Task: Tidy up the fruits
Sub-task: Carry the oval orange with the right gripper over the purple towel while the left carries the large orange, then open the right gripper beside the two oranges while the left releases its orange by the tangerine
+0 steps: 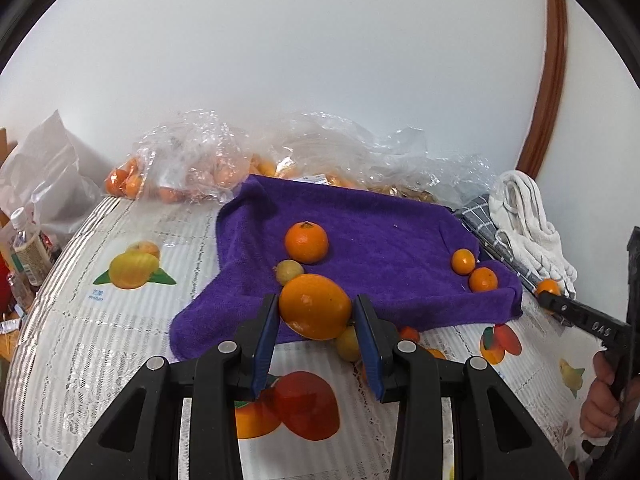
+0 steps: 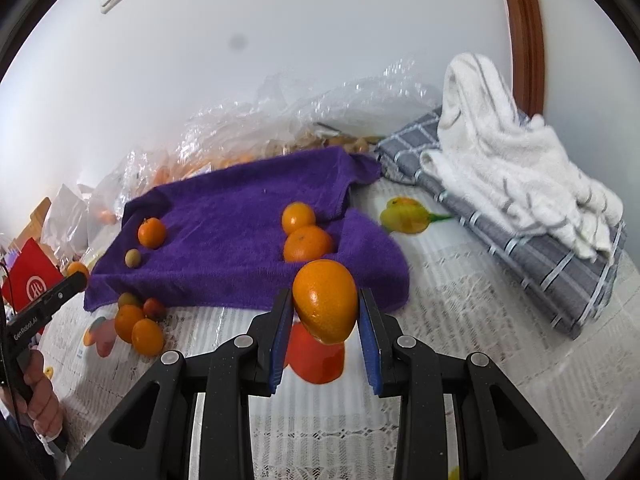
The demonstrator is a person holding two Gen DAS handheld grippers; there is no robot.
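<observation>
A purple towel (image 1: 360, 236) lies on the table, also in the right wrist view (image 2: 224, 220). My left gripper (image 1: 316, 312) is shut on a large orange (image 1: 314, 305) just above the towel's near edge. On the towel lie a mandarin (image 1: 306, 241), a small yellow-green fruit (image 1: 289, 272) and two small oranges (image 1: 474, 270). My right gripper (image 2: 324, 308) is shut on another orange (image 2: 325, 306) above the table, near the towel's right corner. Several loose fruits (image 2: 138, 326) lie off the towel by its near left corner.
Clear plastic bags of oranges (image 1: 192, 168) lie along the wall behind the towel. A grey checked cloth (image 2: 520, 240) with a white towel (image 2: 508, 152) on it lies at the right. Bottles (image 1: 28, 252) stand at the left edge. The tablecloth (image 1: 120, 320) has printed fruit pictures.
</observation>
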